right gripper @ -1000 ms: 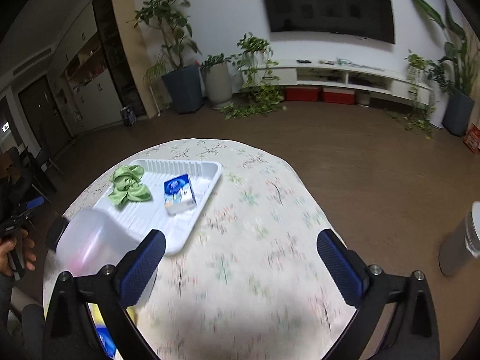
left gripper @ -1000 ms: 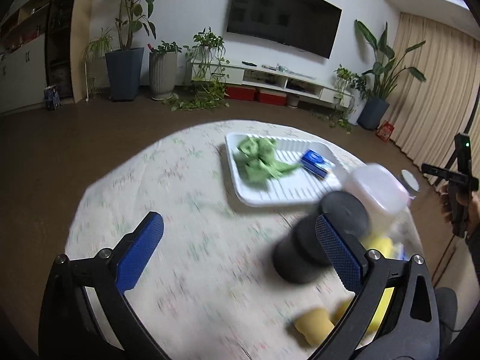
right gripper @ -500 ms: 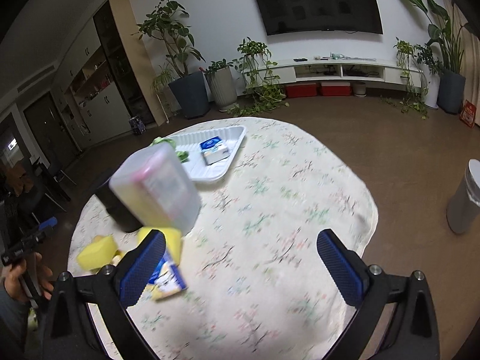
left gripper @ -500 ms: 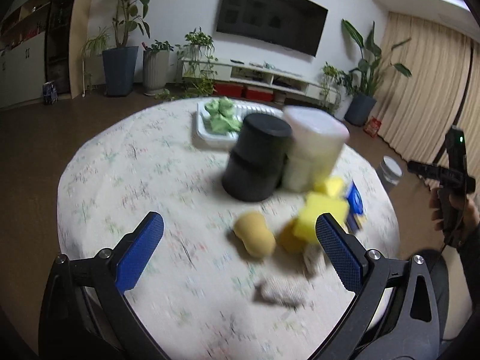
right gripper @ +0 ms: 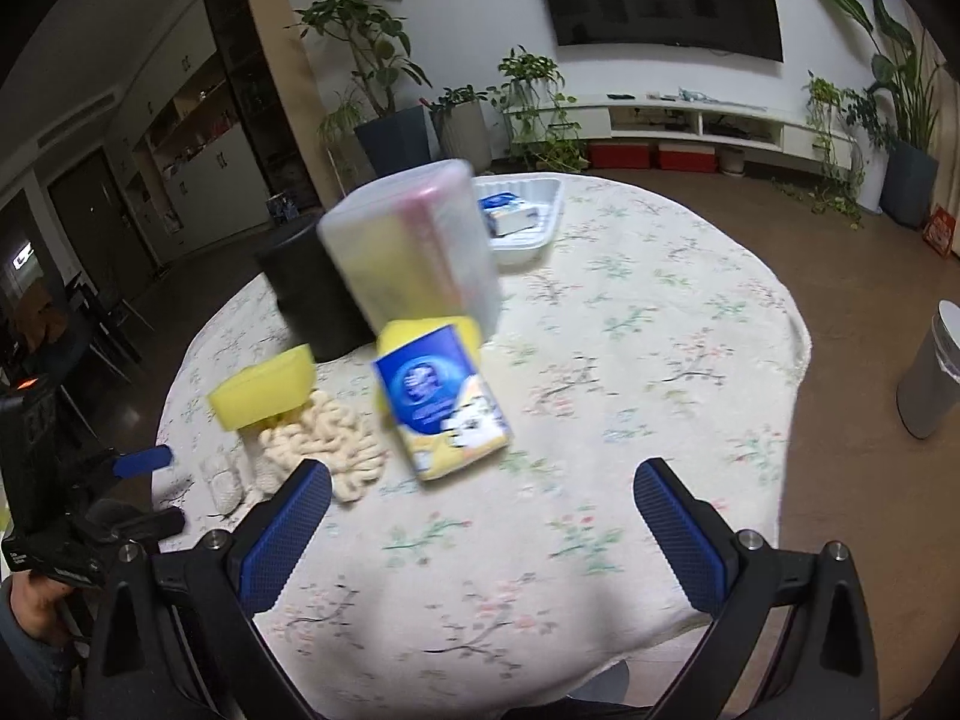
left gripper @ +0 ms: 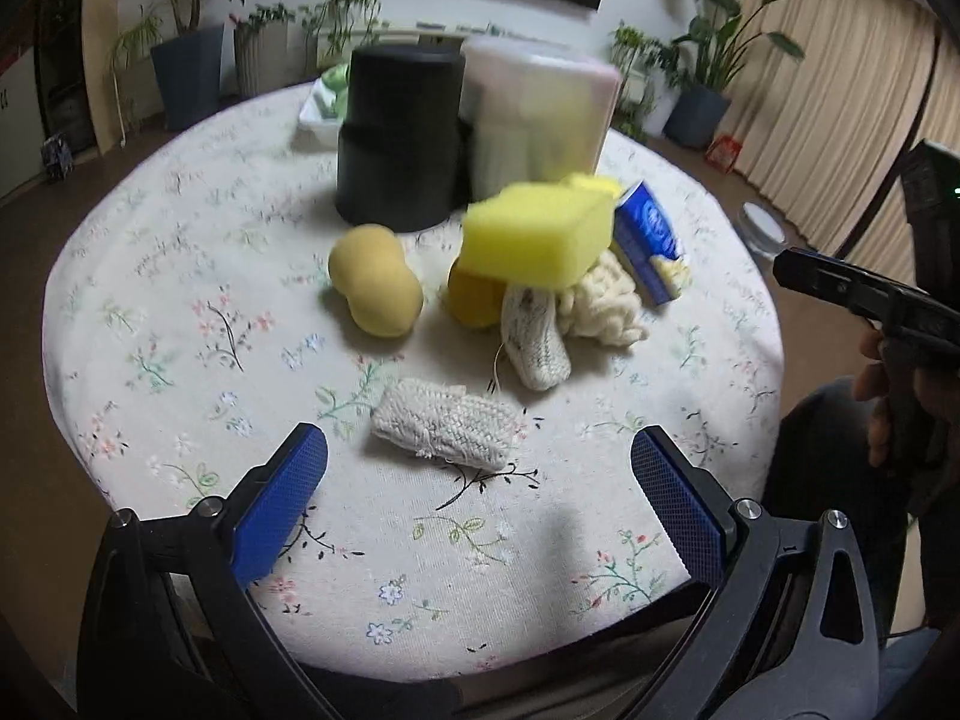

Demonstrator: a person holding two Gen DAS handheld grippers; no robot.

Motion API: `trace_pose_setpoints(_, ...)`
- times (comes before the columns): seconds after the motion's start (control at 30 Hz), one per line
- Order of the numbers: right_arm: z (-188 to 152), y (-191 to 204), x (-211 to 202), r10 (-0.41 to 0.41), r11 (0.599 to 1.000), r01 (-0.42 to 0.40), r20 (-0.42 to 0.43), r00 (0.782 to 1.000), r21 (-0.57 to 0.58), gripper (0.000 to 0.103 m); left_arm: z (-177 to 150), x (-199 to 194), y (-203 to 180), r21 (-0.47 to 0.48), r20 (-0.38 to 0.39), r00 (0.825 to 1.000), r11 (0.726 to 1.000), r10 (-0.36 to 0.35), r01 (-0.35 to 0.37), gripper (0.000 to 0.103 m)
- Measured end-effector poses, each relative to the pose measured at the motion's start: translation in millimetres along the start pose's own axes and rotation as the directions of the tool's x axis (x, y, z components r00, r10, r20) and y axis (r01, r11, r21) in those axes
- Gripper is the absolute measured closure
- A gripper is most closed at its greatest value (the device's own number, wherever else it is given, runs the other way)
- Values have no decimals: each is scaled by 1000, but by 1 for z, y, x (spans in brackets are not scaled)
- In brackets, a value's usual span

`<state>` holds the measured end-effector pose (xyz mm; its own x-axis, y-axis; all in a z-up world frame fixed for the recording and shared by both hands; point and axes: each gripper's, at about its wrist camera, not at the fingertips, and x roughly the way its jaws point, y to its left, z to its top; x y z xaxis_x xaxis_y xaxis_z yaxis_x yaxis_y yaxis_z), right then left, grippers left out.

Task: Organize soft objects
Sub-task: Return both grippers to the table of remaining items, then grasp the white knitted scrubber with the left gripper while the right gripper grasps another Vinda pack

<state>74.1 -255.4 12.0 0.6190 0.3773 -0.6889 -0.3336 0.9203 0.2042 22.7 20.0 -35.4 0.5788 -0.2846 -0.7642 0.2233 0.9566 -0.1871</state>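
On the round floral table lie soft things: a knitted beige pad [left gripper: 443,423], a second knitted pad [left gripper: 535,333], a cream chenille cloth [left gripper: 606,302], a yellow sponge block [left gripper: 537,234], a tan peanut-shaped sponge [left gripper: 375,288] and a blue tissue pack [left gripper: 649,242]. My left gripper [left gripper: 479,501] is open and empty, just short of the nearest knitted pad. My right gripper [right gripper: 483,531] is open and empty, near the tissue pack [right gripper: 441,405] and chenille cloth [right gripper: 321,441].
A black cylinder [left gripper: 396,135] and a clear plastic container [left gripper: 537,114] stand behind the pile. A white tray [right gripper: 528,222] with a tissue pack and green cloth [left gripper: 333,81] sits at the far side. A bin [right gripper: 933,372] stands on the floor right.
Both grippers have pulled back and lowered toward the table's near side. The soft pile has come into close view. Both stay open and empty.
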Motion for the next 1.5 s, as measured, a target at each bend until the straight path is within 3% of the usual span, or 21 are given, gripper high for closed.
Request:
trace_pose_setpoints(0.13, -3, 21, 11, -36, 998, 35, -22, 999, -48, 0, 1, 7, 5, -26, -14, 1000, 999, 21, -21, 0)
trace_pose_setpoints(0.3, -3, 33, 25, -58, 996, 55, -40, 997, -67, 0, 1, 16, 3, 12, -29, 997, 998, 66, -65, 0)
trace_pose_setpoints(0.67, 8, 28, 53, -76, 995, 70, -71, 995, -78, 0, 6, 32, 12, 3, -54, 994, 996, 92, -92, 1)
trace_pose_setpoints(1.13, 16, 22, 85, -118, 985, 105, -88, 989, -138, 1, 8, 32, 16, -15, -31, 995, 995, 95, -95, 2)
trace_pose_setpoints(1.37, 14, 24, 93, -157, 975, 138, -98, 983, -176, 11, 7, 32, 15, -7, -26, 995, 995, 95, -96, 4)
trace_pose_setpoints(1.5, 13, 24, 94, -168, 972, 147, -102, 981, -181, 24, 7, 31, 15, -3, -19, 994, 994, 108, -108, 14)
